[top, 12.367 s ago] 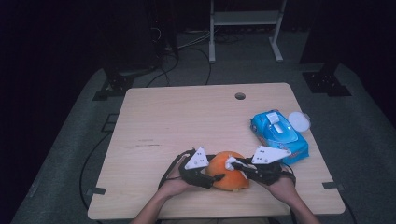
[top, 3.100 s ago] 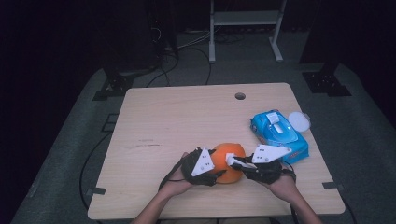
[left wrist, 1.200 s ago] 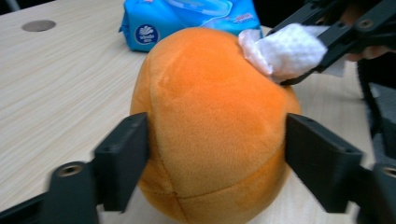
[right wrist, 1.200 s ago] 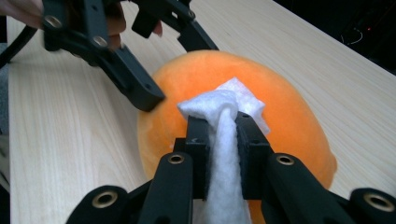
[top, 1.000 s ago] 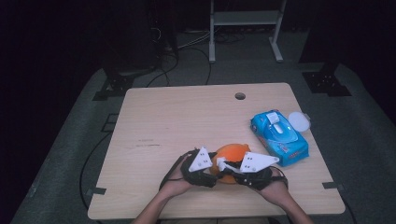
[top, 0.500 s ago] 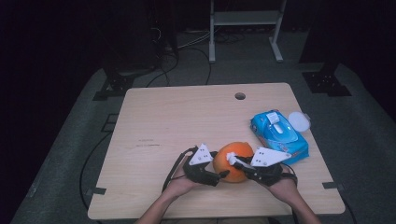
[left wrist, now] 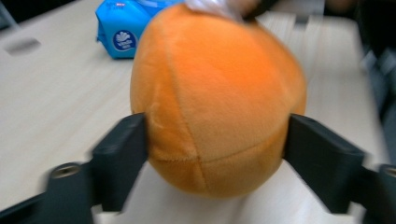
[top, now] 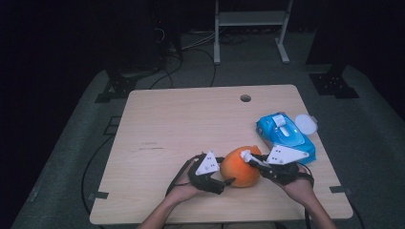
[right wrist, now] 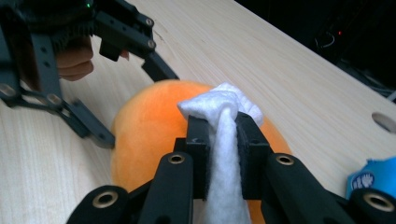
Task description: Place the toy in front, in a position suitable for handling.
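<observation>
We see the plush ball point(top: 240, 167) on the tabletop point(top: 191, 124) near its front edge, with the wipes pack point(top: 285, 136) behind it to the right.

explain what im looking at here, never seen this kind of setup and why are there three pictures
A person sits at a wooden table with a hand-held two-jaw gripper in each hand. The high view looks down from above the table. The other two come from cameras riding on the grippers, looking along their black jaws.

The left gripper has its jaws either side of an orange plush ball. They have just been opening, and whether the pads press on it is hard to tell. The right gripper is shut on a white wipe, held against the top of the ball, apparently to wipe it.

A blue pack of wipes lies at the table's right side, with a small round white lid beside it.
</observation>
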